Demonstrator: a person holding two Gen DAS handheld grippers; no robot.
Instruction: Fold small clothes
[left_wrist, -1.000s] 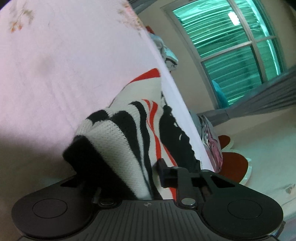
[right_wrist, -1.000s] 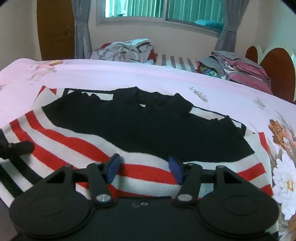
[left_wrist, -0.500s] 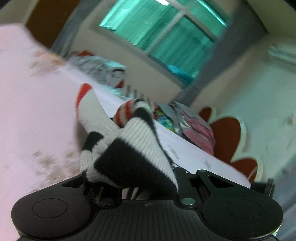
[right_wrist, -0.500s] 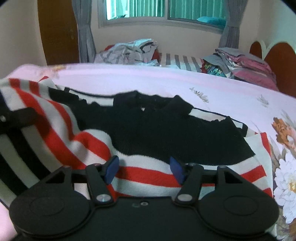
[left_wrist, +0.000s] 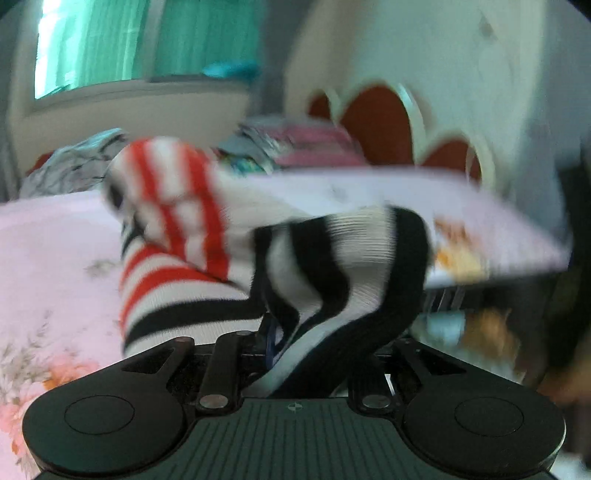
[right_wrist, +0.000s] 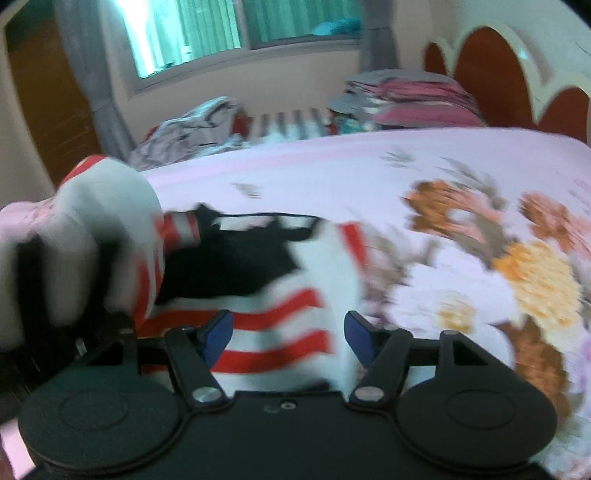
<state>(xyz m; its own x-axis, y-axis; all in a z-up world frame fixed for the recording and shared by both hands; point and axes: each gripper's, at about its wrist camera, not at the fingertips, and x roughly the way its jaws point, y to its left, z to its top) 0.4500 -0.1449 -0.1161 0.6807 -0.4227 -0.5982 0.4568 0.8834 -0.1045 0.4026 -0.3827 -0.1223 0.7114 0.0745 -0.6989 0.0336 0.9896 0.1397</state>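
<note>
A fold of the striped sweater (left_wrist: 325, 266) is clamped in the left claw (left_wrist: 295, 343), jaws easing apart, the knit lifted off the pink floral bed (right_wrist: 369, 173). The rest of the sweater lies on the bed under the right claw (right_wrist: 286, 332), whose blue pads (right_wrist: 218, 332) are spread and opening, touching nothing.

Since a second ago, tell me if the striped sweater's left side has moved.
Yes. The striped sweater lay spread flat; now its left side is lifted and carried rightward over the black middle, against the fixed pink bedsheet, by the left tool.
</note>
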